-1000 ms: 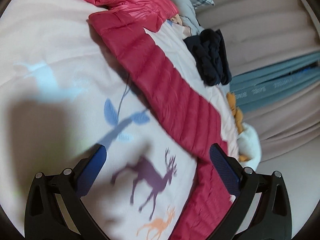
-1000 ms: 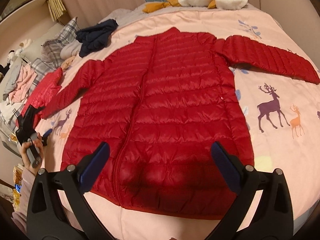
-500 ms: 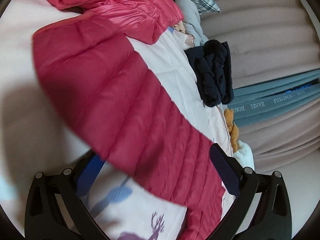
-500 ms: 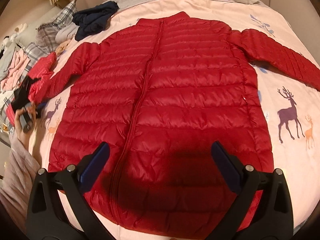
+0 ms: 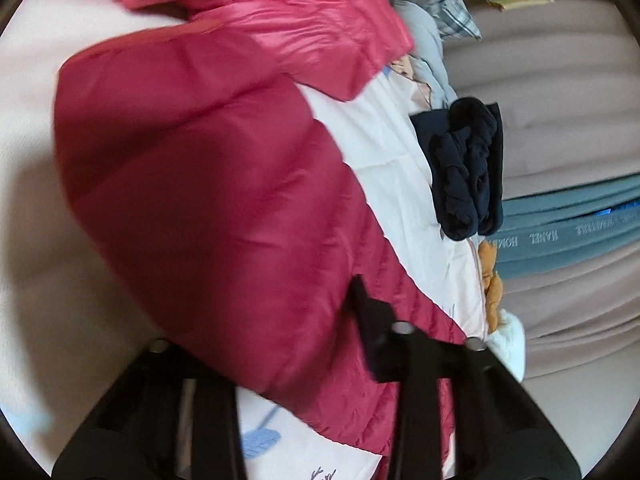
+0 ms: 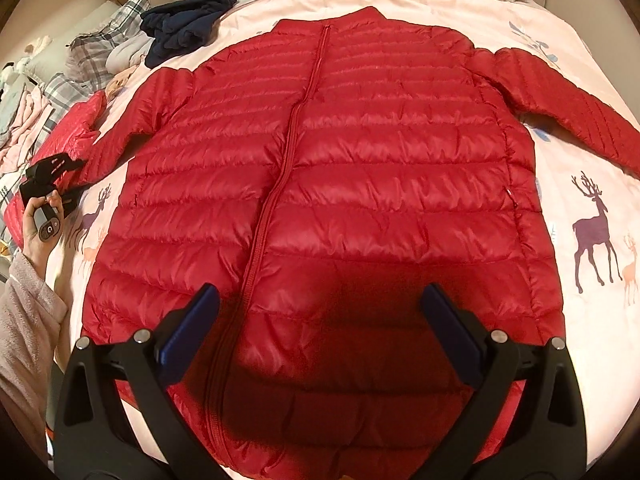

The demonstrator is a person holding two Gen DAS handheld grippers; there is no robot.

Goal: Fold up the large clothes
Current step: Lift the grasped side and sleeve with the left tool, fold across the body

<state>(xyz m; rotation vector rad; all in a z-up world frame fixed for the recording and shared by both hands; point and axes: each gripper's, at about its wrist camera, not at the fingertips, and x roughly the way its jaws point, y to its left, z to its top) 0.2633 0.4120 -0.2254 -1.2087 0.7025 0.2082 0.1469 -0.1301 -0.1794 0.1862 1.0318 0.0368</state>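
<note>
Sleeve [image 5: 208, 200] now pinched in your just-closed left hand-held gripper [image 5: 280, 344]: carry it flat across the jacket [image 6: 320, 184], keeping the empty right hand-held gripper [image 6: 320, 320] spread wide.

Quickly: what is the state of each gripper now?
Left gripper: jaws just closed onto the red jacket's sleeve.
Right gripper: open, holding nothing.

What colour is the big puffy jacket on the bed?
The puffy jacket is red, with quilted stripes. It shows best in the right wrist view.
</note>
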